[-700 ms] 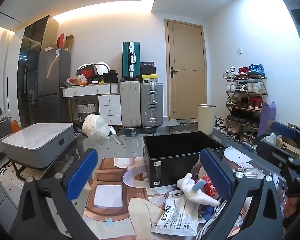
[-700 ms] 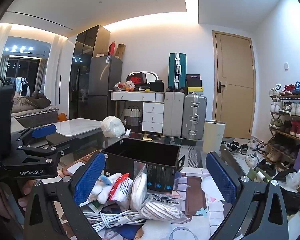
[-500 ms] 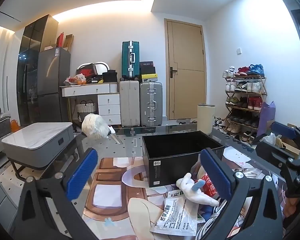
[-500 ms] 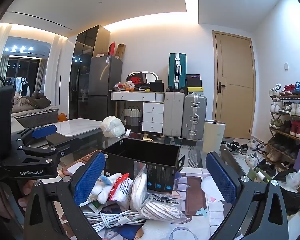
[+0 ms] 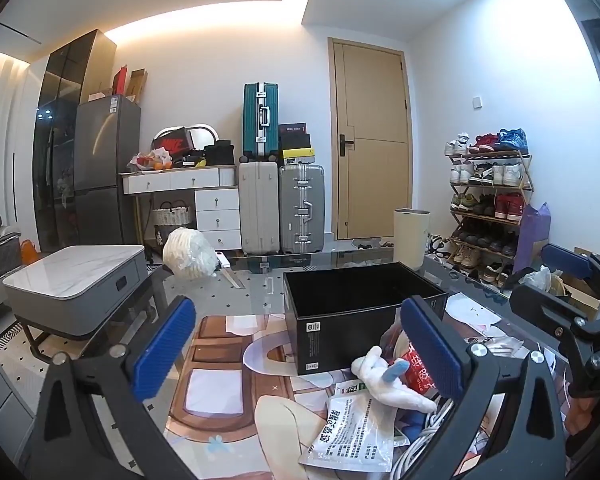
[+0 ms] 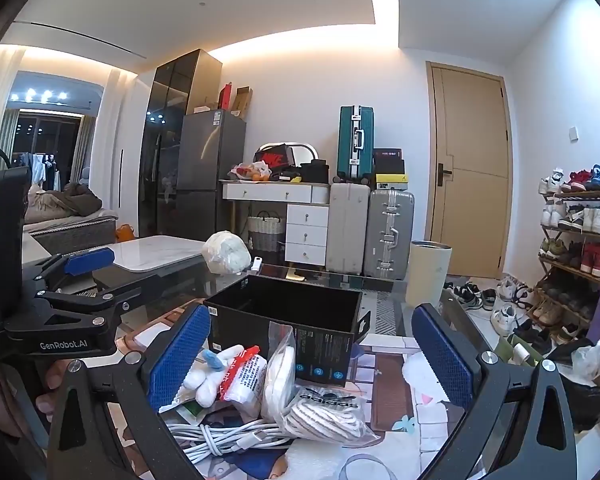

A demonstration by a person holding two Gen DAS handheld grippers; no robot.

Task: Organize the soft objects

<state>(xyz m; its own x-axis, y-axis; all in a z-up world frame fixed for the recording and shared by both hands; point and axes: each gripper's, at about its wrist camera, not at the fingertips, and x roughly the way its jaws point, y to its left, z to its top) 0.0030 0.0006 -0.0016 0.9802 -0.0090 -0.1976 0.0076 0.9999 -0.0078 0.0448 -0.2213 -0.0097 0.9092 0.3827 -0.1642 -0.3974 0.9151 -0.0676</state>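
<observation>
Nothing moved since the earlier frames: both views match, maybe a hair of drift, pile untouched.

Landmark: open black rectangular plastic box [image 5: 360,316] on the glass-topped table [image 5: 256,280] with a printed cartoon mat underneath.

Left of box: left gripper [image 5: 296,354], blue-padded fingers [image 5: 162,346] spread wide, gripping nothing, hovering over bare mat. Seen from the right wrist view as a black frame off to the left, well apart from the pile. Probably parked, waiting.

Behind and left of box: crumpled white plastic bag [image 5: 190,254] near the far table edge. Not part of the pile.

Box itself: looks empty inside, mouth up. Likely the drop target, hence set right behind the pile.

In front of box, touching or just beside its near wall: heap of soft things. White plush toy with a blue tip [image 6: 210,372], red-and-white sealed packet [image 6: 244,376], clear bag with white round pads [image 6: 282,364], clear bag of white striped fabric with a black logo [image 6: 324,412], white coiled charging cable [image 6: 224,438], flat white printed sachet [image 5: 350,436].

Right gripper [image 6: 306,358], fingers also spread wide, gripping nothing, pile framed between them; lined up for a first pick, probably.

Right of box: cream cylindrical bin [image 6: 428,274] on the floor beyond the table.

Task judged at the start; nothing boxed.
</observation>
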